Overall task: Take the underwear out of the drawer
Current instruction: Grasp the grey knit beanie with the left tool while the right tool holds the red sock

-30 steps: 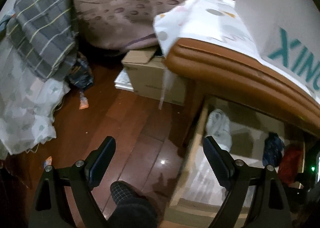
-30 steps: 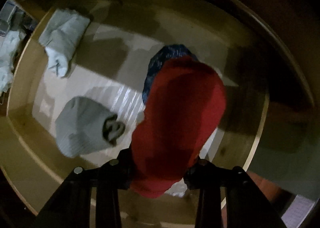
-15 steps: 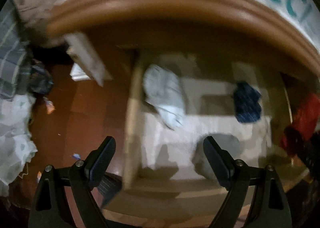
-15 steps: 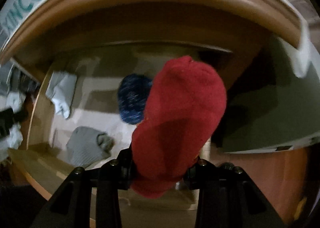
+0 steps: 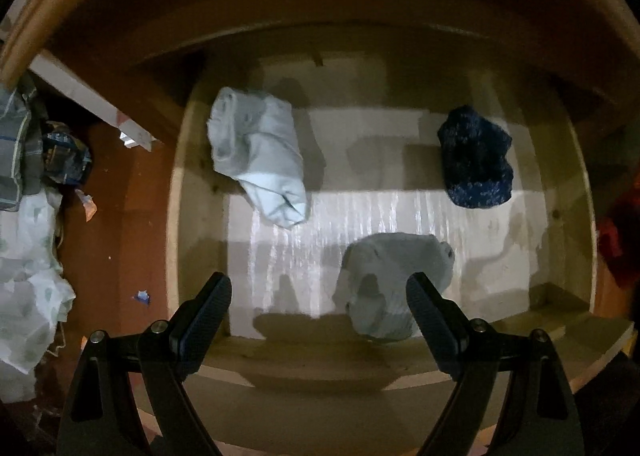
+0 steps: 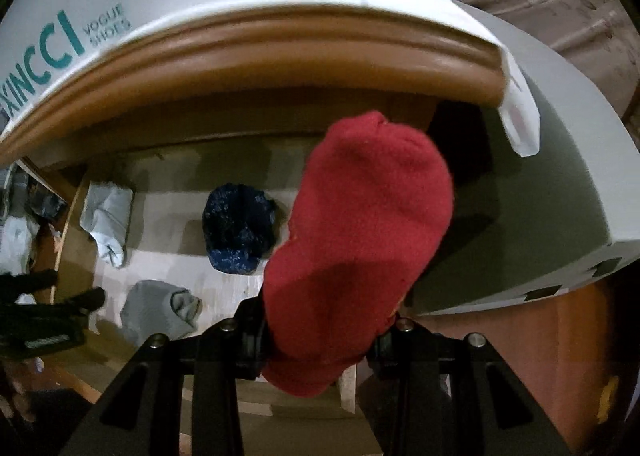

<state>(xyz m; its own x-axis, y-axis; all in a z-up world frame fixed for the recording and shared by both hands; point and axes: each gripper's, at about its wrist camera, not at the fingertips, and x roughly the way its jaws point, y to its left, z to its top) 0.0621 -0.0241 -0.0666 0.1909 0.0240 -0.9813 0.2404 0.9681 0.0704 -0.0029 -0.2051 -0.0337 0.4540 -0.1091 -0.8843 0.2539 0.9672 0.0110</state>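
The open wooden drawer [image 5: 568,304] holds a pale blue rolled garment [image 5: 260,151] at back left, a dark blue one [image 5: 476,157] at back right and a grey one [image 5: 392,284] near the front. My left gripper [image 5: 318,308] is open and empty above the drawer's front, the grey roll close to its right finger. My right gripper [image 6: 320,340] is shut on a red rolled garment [image 6: 356,240], held up outside the drawer at its right side. The drawer [image 6: 76,276] and the three rolls also show in the right wrist view.
A white shoe box [image 6: 120,11] lies on the cabinet top above the drawer. A grey panel [image 6: 560,191] stands to the right. Bedding and clothes [image 5: 28,256] lie on the red-brown floor [image 5: 116,223] to the left.
My left gripper swung from the floor and cabinet corner to over the drawer. My right gripper lifted the red garment up and back out of the drawer.
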